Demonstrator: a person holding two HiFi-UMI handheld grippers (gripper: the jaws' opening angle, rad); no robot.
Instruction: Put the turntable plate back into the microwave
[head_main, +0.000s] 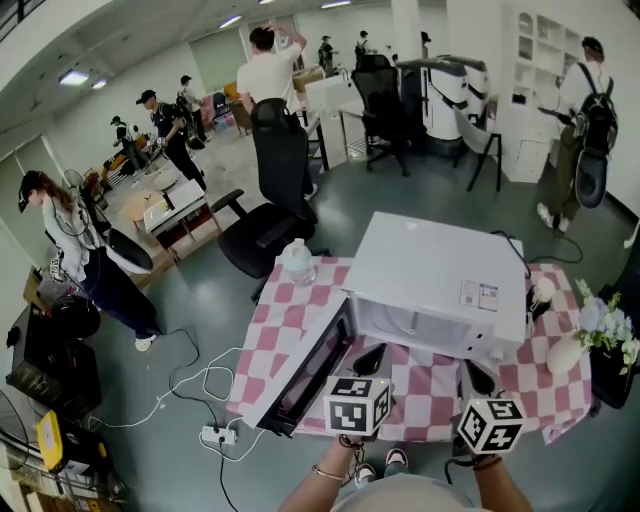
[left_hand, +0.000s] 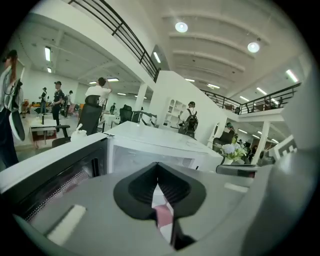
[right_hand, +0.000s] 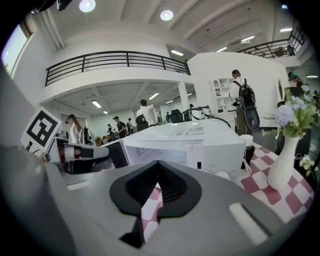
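The white microwave (head_main: 430, 270) stood on a table with a pink-and-white checked cloth (head_main: 285, 325), its dark-windowed door (head_main: 300, 375) swung wide open toward 8 o'clock. The cavity faced 6 o'clock, toward the person. Its inside looked pale and washed out, so the turntable plate could not be told apart there (neither claw carried it).

The left gripper (head_main: 368, 358) hovered just in front of the opening, at the cavity's 7 o'clock. In the left gripper view its black jaws (left_hand: 158, 170) were pressed together with nothing between them, only checked cloth showing below. The right gripper (head_main: 478, 378) hung at the cavity's 5 o'clock, off the cloth. The right gripper view showed its jaws (right_hand: 159, 167) likewise closed on nothing, pointing at the microwave's control side.

A clear bottle (head_main: 298, 262) stood at the microwave's 9 o'clock. A white vase (head_main: 566, 352) of flowers sat at its 3 o'clock. A black office chair (head_main: 275, 200) stood beyond the table at 11 o'clock.
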